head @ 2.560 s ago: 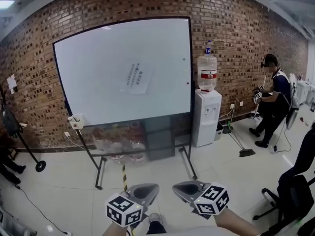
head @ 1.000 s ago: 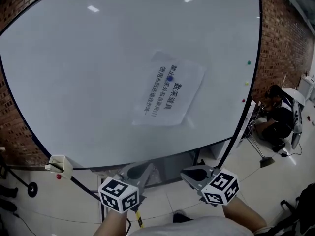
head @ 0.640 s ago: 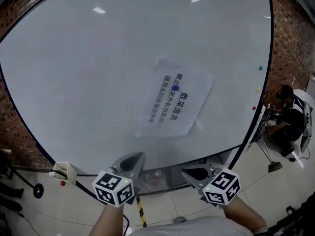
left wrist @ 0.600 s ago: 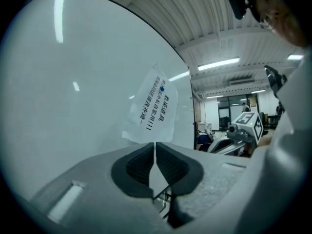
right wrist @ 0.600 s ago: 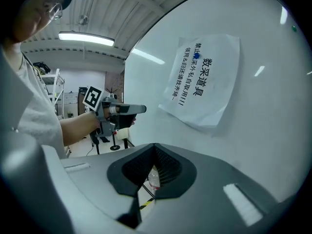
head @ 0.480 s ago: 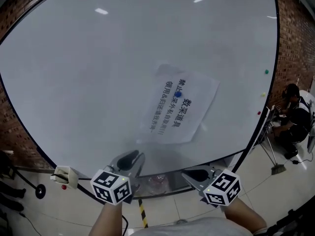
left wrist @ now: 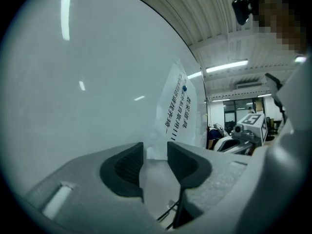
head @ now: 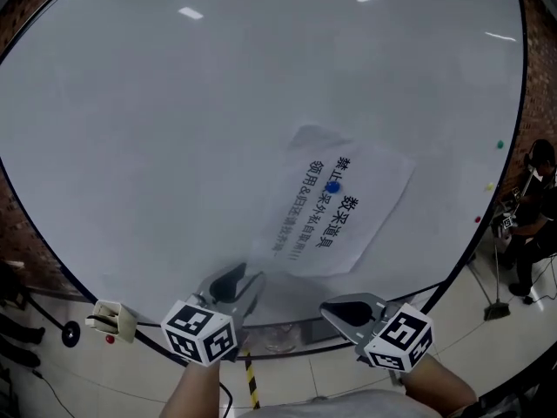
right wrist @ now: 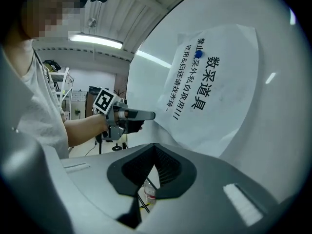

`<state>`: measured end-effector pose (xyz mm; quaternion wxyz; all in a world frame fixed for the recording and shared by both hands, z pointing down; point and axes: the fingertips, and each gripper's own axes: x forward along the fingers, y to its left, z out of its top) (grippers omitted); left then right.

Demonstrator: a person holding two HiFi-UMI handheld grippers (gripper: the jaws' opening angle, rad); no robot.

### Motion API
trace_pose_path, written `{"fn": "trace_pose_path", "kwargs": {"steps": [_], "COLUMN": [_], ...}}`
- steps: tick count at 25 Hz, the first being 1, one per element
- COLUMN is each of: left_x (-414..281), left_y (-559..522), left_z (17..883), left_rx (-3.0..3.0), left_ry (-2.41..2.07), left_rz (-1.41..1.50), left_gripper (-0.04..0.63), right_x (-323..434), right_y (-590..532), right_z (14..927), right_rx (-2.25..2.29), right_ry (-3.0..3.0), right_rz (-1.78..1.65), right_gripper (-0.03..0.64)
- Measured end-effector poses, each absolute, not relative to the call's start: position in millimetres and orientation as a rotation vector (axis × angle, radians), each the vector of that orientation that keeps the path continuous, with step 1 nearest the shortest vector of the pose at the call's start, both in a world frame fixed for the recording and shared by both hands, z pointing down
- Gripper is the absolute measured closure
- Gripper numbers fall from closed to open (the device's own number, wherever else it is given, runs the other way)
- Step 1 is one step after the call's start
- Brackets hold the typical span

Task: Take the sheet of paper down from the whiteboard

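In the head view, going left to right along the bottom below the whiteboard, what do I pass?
A small white box → left gripper, jaws just been opening, lower corner of the white printed sheet of paper at their tips, ungripped → right gripper, jaws shut → person at the right edge.

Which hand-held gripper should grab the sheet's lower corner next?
Left. The left hand-held gripper has just been opening its jaws, and the lower corner of the sheet of paper lines up with their gap, ungripped. The right hand-held gripper is shut, short of the sheet.
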<state>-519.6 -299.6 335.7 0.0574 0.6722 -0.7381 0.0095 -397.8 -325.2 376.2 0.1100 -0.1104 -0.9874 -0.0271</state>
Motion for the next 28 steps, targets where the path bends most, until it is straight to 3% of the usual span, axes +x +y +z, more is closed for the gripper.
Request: {"fn": "trace_pose_path", "kwargs": {"steps": [1,4,15,18,22,28], "left_x": [-519.0,-519.3,-510.2,-507.1,-507.3,-509.2], "left_y": [-300.9,-303.4,-291.7,-287.0,-283.9,-281.2], "left_z": [334.9,334.8,326.6,323.2,320.3,319.6], "left_rx": [2.044,2.049,2.072,2.079,2.076,2.078], "left_ry": [-2.24,-2.244,-2.218,-2.231,-2.245,-2.249], "left_rz": [0.025,0.027,0.047,0.053,0.057,0.065], "left_gripper": [0.441,0.594,0.594,0.594,0.594,0.594], "right_x": [-400.0,-404.7,-417.0,-419.4,-428.6,-441.3], "right_y": [-327.6,-335.3,-370.9,-381.7,-393.1,-392.1], "right_z": [374.7,369.7,241.7,207.7,185.4,180.3], "right_rx": [-0.328,-0.315,0.045,0.204,0.448,0.584], "right_ry": [-2.899,-2.901,-3.017,-3.013,-2.943,-2.937], "right_rz": [-0.104,-0.156,-0.882,-1.074,-1.269,-1.391], "right_gripper": [0.617,0.617,0.616,0.549,0.514,0.517]}}
